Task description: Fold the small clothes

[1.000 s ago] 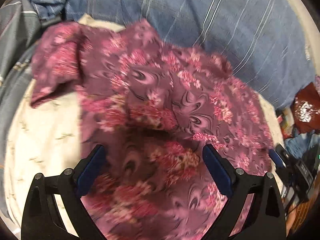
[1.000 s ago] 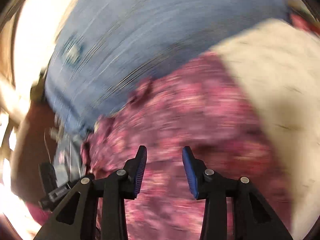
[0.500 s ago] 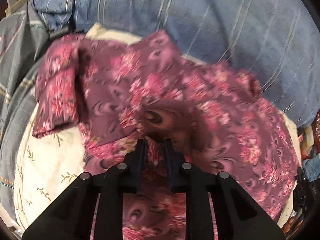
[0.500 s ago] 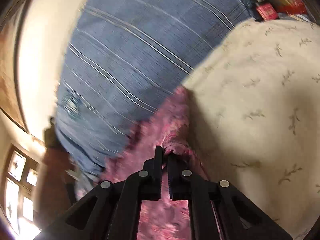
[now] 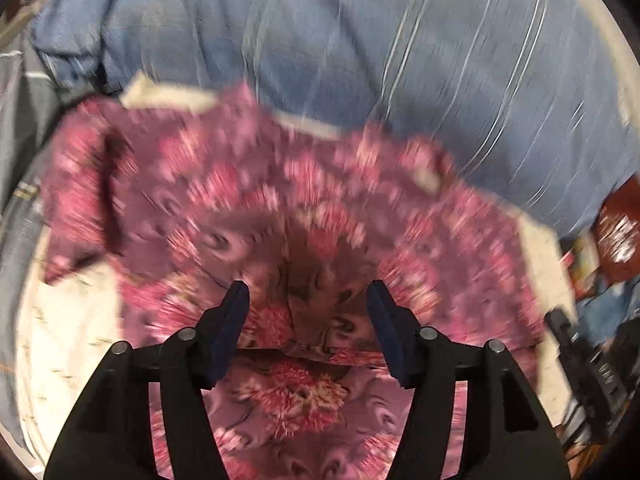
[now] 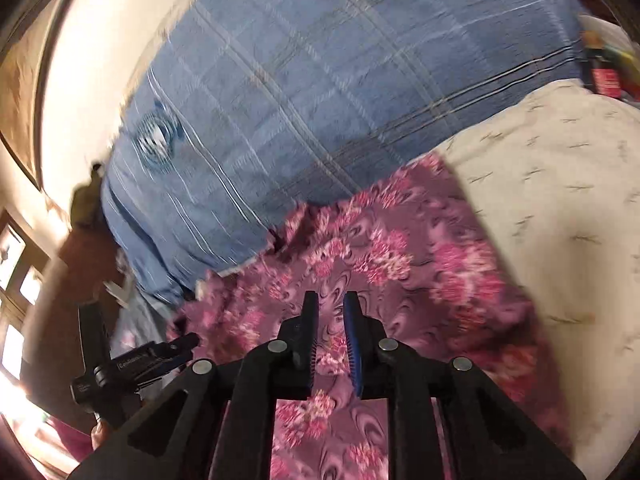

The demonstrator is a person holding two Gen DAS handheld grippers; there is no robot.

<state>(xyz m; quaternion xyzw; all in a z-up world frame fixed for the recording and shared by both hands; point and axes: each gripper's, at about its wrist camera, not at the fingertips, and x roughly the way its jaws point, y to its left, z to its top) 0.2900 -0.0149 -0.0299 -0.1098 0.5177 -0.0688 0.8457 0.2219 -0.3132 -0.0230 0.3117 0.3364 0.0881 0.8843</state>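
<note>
A purple garment with pink flowers [image 5: 248, 200] lies spread on a cream leaf-print sheet [image 5: 68, 328]; this view is blurred. My left gripper [image 5: 308, 292] is open just above the garment's near part, with a fold of cloth lying between its fingers. In the right wrist view the same garment [image 6: 400, 264] lies flat on the cream sheet [image 6: 560, 200]. My right gripper [image 6: 330, 300] hovers over it with its jaws a narrow gap apart and nothing held between them.
A large blue striped pillow or duvet [image 5: 360, 48] lies behind the garment, and it also shows in the right wrist view [image 6: 300, 92]. Grey checked fabric [image 5: 16, 120] is at the left. A black device [image 6: 132, 364] and clutter [image 5: 616, 240] lie off the bed's edge.
Both grippers were shut on the garment half a second ago. The left has opened wide and the right has parted slightly; the cloth has dropped flat on the sheet.
</note>
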